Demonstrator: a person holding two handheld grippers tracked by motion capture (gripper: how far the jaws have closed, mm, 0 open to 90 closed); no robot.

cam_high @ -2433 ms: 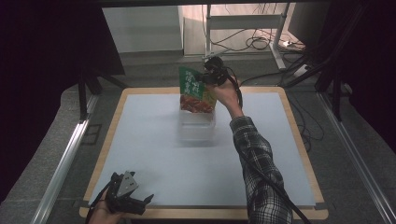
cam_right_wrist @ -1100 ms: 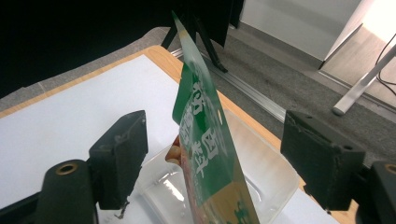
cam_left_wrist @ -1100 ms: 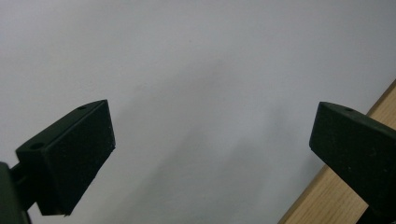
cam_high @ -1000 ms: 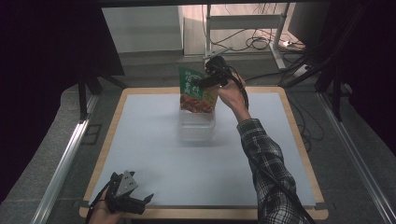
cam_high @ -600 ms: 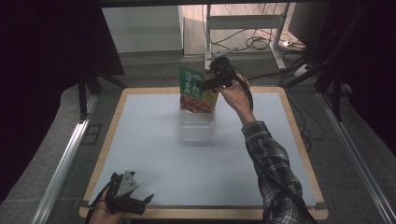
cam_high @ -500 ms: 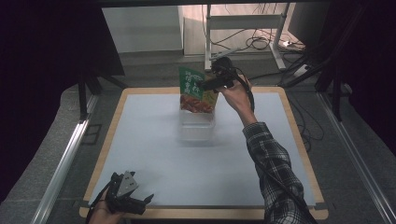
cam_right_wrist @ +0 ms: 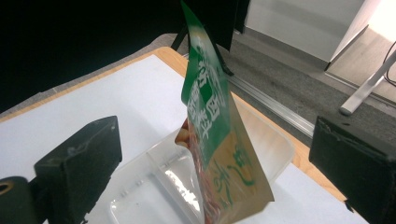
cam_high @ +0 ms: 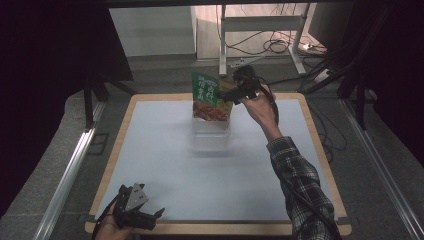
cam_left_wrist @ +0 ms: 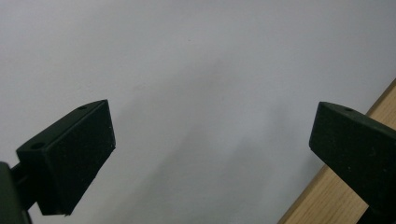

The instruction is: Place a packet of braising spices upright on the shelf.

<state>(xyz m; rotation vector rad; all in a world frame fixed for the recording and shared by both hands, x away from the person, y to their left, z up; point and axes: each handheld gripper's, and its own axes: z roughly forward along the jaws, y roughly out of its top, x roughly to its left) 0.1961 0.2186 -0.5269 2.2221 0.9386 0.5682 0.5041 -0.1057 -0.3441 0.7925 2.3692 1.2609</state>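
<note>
The left hand-held gripper (cam_high: 134,210) rests at the near edge of the tabletop (cam_high: 165,165), jaws spread wide, holding nothing. Far ahead, the right hand-held gripper (cam_high: 235,92) is wide open; between its jaws a green pouch (cam_right_wrist: 212,140) stands in a clear tray (cam_right_wrist: 144,186).

pouch (cam_high: 210,97) stands upright in container (cam_high: 211,136) | container near surface (cam_high: 165,150) far edge, about centre | right gripper (cam_high: 227,95) just right of pouch top | left gripper (cam_high: 137,212) at near-left corner
</note>
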